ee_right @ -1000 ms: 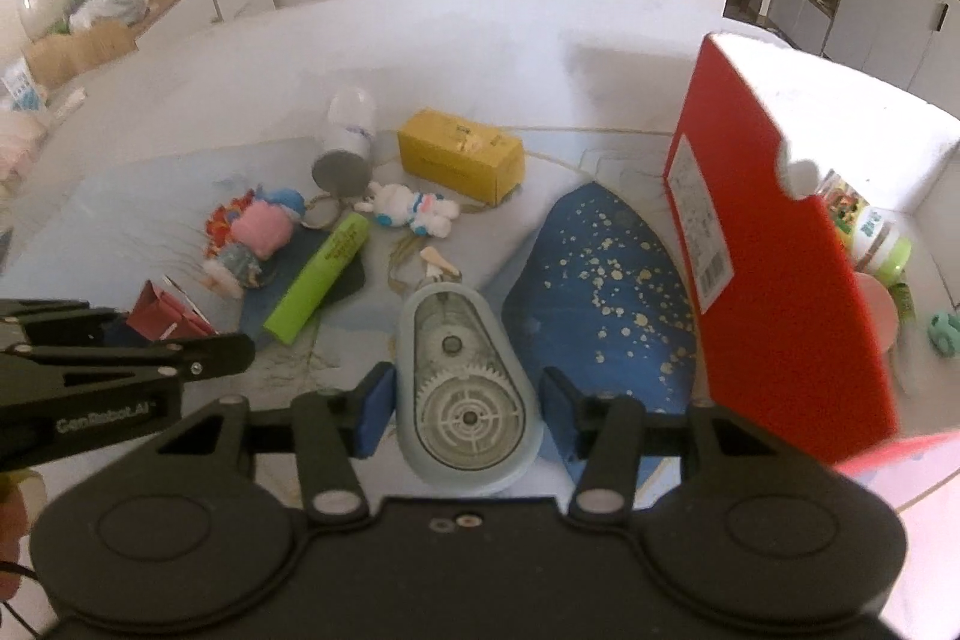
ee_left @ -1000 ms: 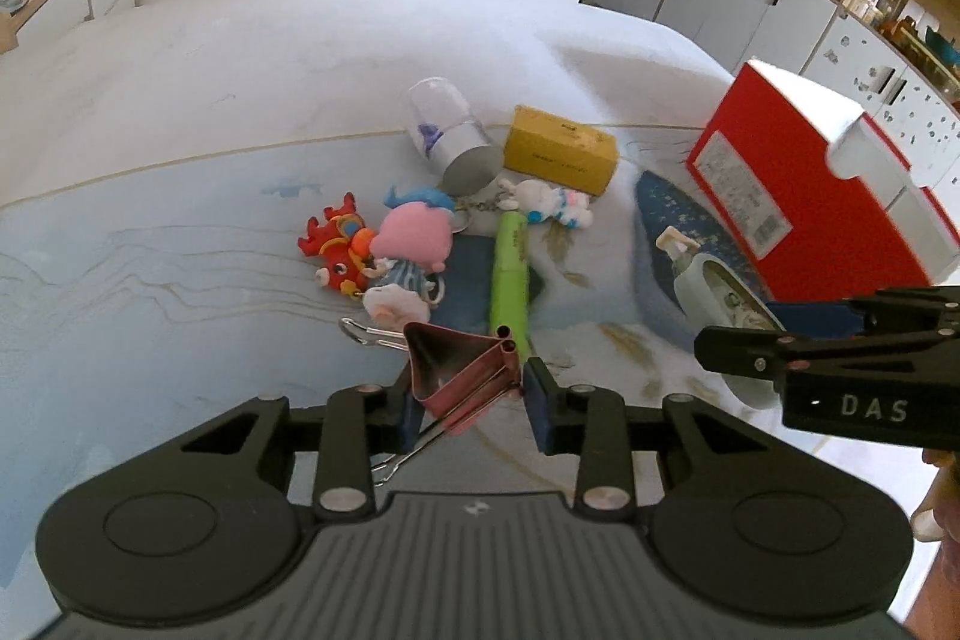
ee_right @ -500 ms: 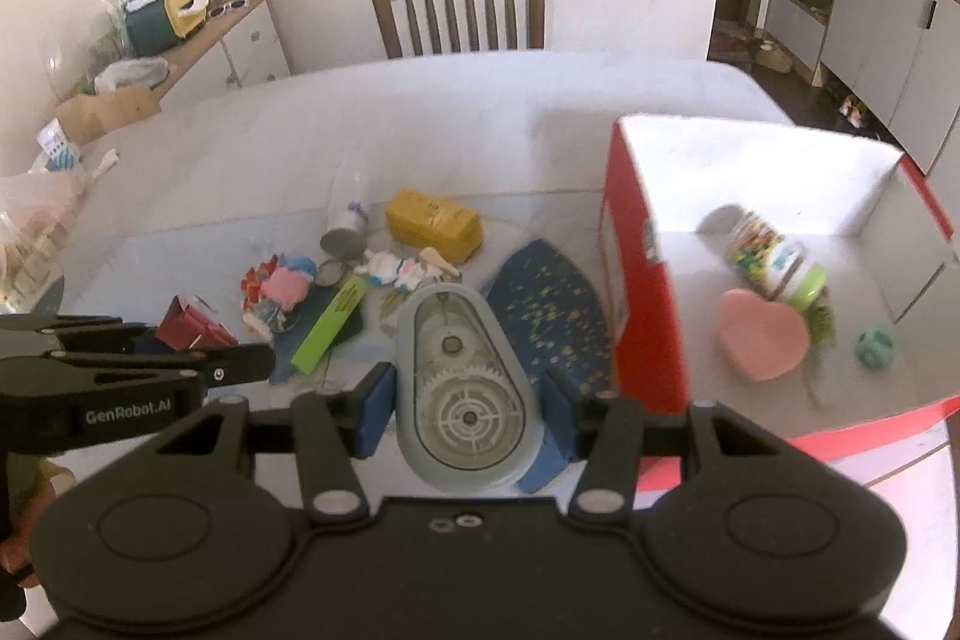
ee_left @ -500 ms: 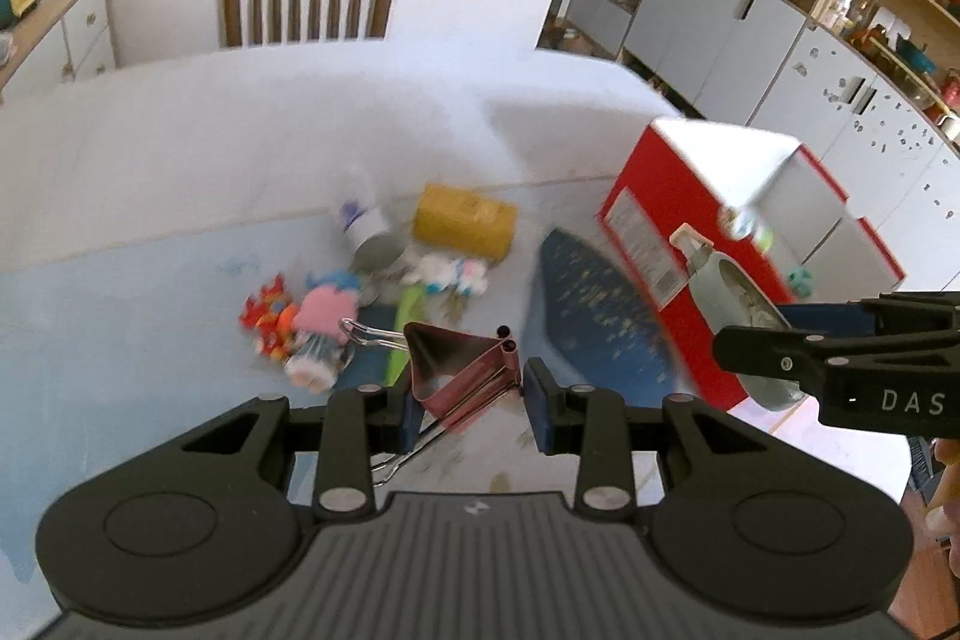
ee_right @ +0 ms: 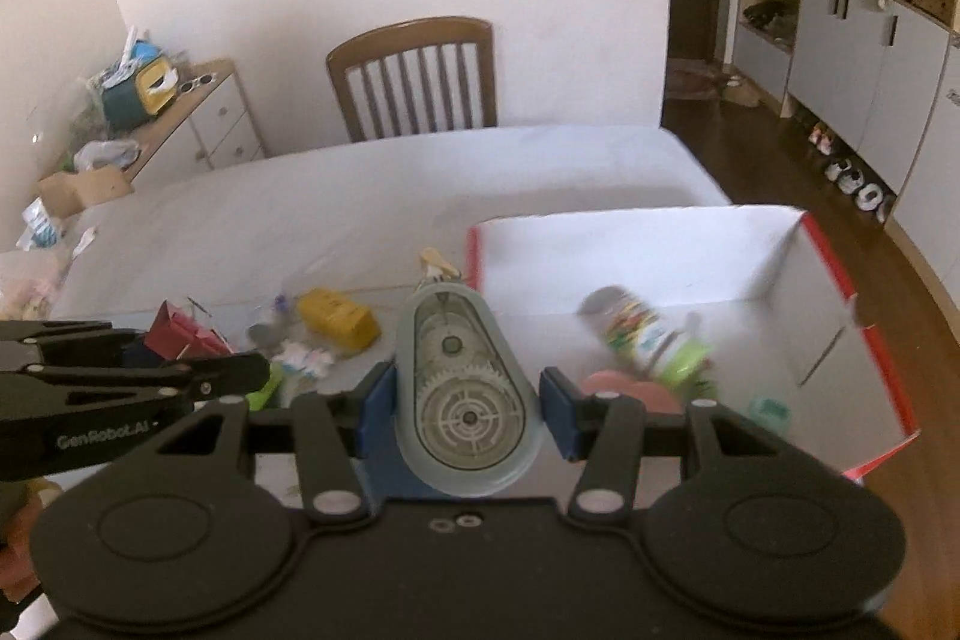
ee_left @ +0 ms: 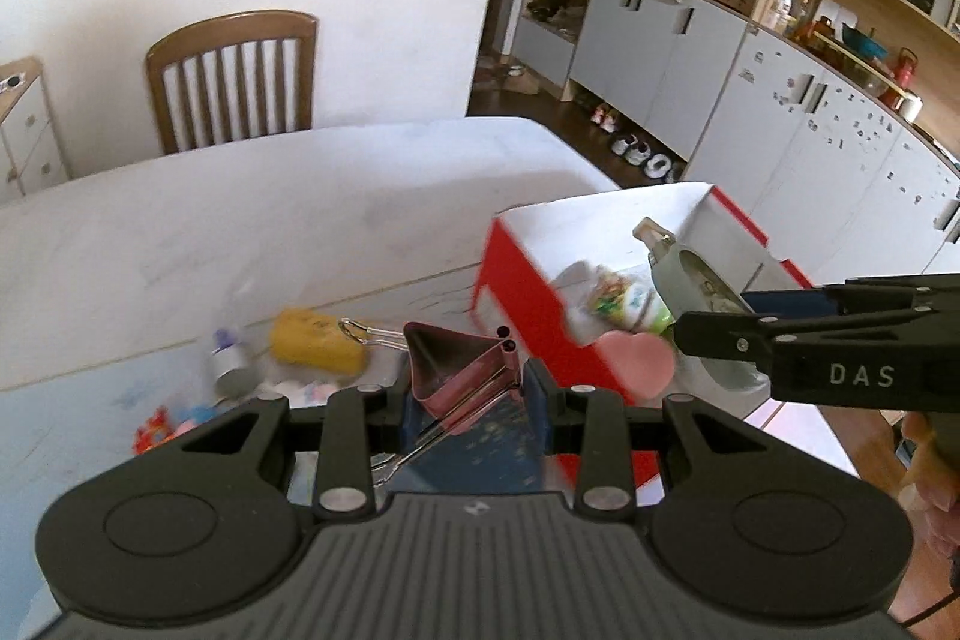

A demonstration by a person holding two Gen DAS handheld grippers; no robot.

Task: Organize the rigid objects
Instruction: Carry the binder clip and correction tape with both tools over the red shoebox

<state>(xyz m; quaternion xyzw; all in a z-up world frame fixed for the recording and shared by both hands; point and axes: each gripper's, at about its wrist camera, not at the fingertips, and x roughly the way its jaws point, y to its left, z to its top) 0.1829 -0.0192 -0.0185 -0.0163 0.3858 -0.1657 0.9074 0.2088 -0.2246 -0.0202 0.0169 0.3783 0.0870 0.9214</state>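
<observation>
2 held things: pink binder clip (ee_left: 465, 367), grey-green geared correction-tape dispenser (ee_right: 465, 391).

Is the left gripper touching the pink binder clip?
Touching. In the left wrist view, the left gripper has its jaws shut on the pink binder clip.

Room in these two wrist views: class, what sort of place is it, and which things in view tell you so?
Most likely a home dining or living room: a wooden dining chair stands at a large white table, wall cabinets with cluttered open shelves line one side, and shoes sit on the floor.
</observation>
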